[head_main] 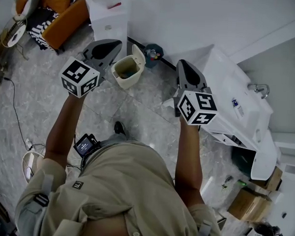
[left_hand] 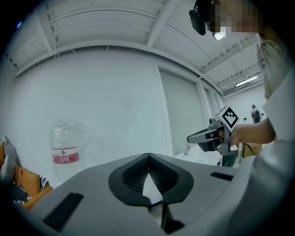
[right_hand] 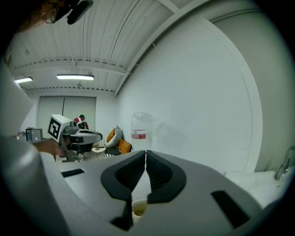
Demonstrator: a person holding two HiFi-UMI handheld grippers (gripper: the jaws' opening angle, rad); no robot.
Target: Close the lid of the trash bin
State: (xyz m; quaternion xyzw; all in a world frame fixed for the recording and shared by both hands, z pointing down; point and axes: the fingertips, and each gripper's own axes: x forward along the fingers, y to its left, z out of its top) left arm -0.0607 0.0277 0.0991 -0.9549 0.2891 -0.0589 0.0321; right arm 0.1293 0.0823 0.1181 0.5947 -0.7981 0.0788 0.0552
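**Desk:** Where do we find the trash bin (head_main: 125,73)?

**Floor:** On the floor by the far wall, between our two tools in the head view, nearer the left one and well below both. It stands upright, its long axis vertical and its mouth facing up at us. The lid (head_main: 138,59) stands nearly on edge along the bin's right rim. Its inner face is turned left, over the mouth, and the hinge line appears to run near to far.

**Desk:** And the tools?

**Floor:** The left tool (left_hand: 148,157) has its jaws pressed together with nothing between them. The right tool (right_hand: 145,154) is the same, tips meeting and empty. Neither touches the bin.

**Desk:** What could go wrong from here?

**Floor:** We judge three things. A push landing on the lid's inner face, from the left, would drive it further open instead of down. A hard push high on the lid from the right could tip what looks like a light bin, or skid it left across the smooth floor. And a tool tip coming down past the lid might catch the rim. The lid could also rest ajar if the contents stand proud, which we cannot tell from here
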